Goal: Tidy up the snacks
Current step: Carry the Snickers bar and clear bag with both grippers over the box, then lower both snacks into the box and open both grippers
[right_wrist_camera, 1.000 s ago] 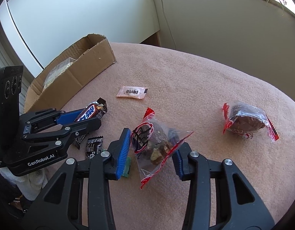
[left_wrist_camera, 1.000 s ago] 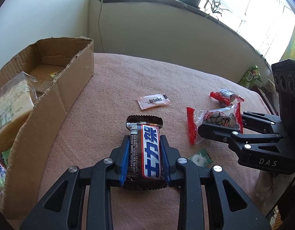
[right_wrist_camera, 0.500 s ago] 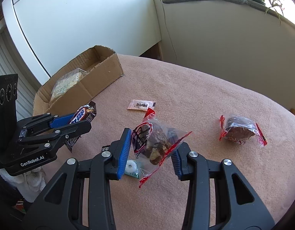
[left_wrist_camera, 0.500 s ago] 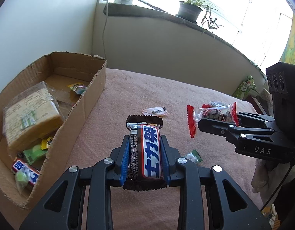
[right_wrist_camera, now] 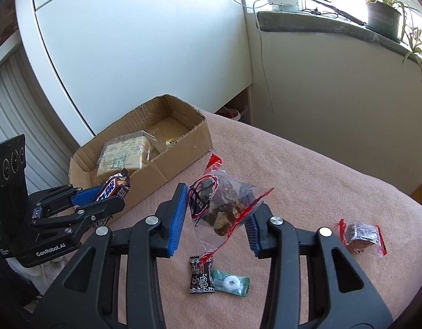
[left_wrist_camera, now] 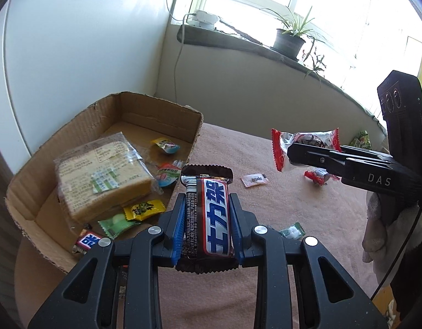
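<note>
The chocolate bar point(left_wrist_camera: 211, 213) carries large blue characters on a white band that read 士力架. The right gripper point(left_wrist_camera: 289, 155) has "DAS" in pale letters on its black body. In the right wrist view, the left gripper point(right_wrist_camera: 112, 196) bears "GenRobot.AI" in white on its base. Print on the other wrappers is too small to read.

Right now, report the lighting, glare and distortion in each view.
Left wrist view: the window is blown out white, the potted plant backlit, the chocolate bar sharp with glare on its wrapper. Right wrist view: fisheye bends the white cabinet; the clear snack bag is evenly lit and in focus.
</note>
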A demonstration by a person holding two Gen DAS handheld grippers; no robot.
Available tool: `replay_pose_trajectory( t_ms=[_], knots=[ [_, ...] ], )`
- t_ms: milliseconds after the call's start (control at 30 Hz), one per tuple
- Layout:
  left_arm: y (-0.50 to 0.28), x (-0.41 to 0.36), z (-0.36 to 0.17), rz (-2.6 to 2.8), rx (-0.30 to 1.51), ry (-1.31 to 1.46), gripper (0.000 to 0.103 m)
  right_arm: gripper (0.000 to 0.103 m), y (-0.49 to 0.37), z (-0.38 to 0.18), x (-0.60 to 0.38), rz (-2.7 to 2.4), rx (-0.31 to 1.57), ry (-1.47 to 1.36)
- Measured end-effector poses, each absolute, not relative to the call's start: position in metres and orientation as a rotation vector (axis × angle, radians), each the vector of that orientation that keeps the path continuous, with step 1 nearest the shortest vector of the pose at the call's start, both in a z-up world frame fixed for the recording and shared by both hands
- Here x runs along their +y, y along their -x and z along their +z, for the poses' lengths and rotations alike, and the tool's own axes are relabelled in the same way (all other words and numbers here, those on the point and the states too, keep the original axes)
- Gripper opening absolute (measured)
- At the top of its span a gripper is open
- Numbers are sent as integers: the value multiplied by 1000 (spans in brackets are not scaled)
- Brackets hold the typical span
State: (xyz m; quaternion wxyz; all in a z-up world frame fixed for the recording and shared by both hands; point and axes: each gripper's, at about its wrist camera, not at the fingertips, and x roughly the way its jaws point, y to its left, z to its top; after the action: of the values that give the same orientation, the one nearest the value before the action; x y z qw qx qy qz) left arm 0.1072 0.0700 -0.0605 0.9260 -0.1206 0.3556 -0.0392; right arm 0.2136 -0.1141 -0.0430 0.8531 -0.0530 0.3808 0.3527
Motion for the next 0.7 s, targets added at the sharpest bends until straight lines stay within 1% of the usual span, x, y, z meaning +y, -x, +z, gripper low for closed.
replay_pose_trajectory(
  t_ms=[367, 700],
  knots=[
    [-95, 113, -57, -20, 709, 271, 28, 41, -230, -25, -55, 811, 777, 101],
    [-91, 137, -61, 17, 712, 277, 28, 41, -253, -32, -1, 860, 807, 110]
  ],
)
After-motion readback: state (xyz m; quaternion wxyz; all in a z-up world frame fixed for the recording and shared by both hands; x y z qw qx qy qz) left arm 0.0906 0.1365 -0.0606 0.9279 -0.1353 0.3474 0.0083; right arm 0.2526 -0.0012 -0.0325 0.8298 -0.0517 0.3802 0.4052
